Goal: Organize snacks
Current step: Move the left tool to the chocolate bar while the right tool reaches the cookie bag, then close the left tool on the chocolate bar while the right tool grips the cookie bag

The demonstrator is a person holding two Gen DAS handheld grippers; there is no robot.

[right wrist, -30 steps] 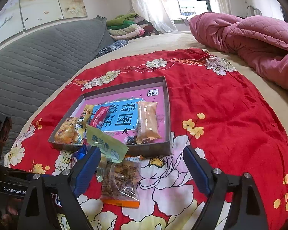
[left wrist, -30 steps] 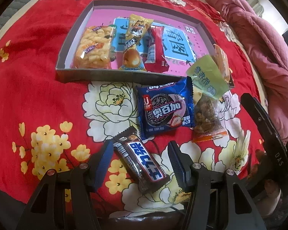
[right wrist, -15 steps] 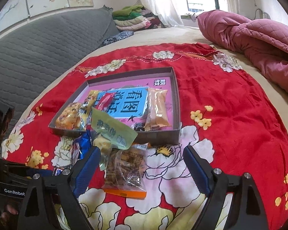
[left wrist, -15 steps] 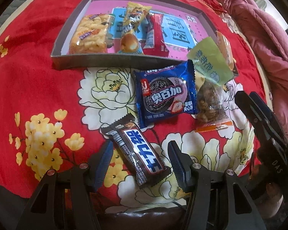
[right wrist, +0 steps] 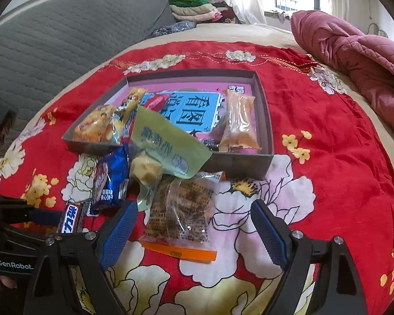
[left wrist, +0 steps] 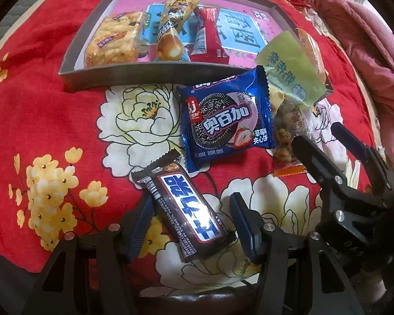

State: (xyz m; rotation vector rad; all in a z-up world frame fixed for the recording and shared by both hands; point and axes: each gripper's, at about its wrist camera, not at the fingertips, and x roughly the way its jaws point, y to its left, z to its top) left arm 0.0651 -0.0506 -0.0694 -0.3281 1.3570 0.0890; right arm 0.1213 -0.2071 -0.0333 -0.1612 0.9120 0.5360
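Note:
A dark chocolate bar (left wrist: 186,210) lies on the red floral cloth between the open fingers of my left gripper (left wrist: 193,225). Beyond it lie a blue cookie pack (left wrist: 226,120), a green pouch (left wrist: 289,65) and a clear bag of brown snacks (right wrist: 181,210). My right gripper (right wrist: 194,233) is open and straddles the near end of the clear bag. A grey tray (left wrist: 149,74) holds a yellow puffed-snack pack (left wrist: 113,42), a yellow cone pack (left wrist: 170,31), a red wrapper (left wrist: 207,36) and an orange pack (right wrist: 239,120).
The red floral cloth (right wrist: 328,131) covers a bed. A pink quilt (right wrist: 354,60) is bunched at the right. A grey padded headboard (right wrist: 52,34) and folded clothes (right wrist: 197,8) are at the back.
Both grippers have moved forward and down toward the snacks. The chocolate bar now sits deeper between the left fingers, and the clear bag is closer between the right fingers.

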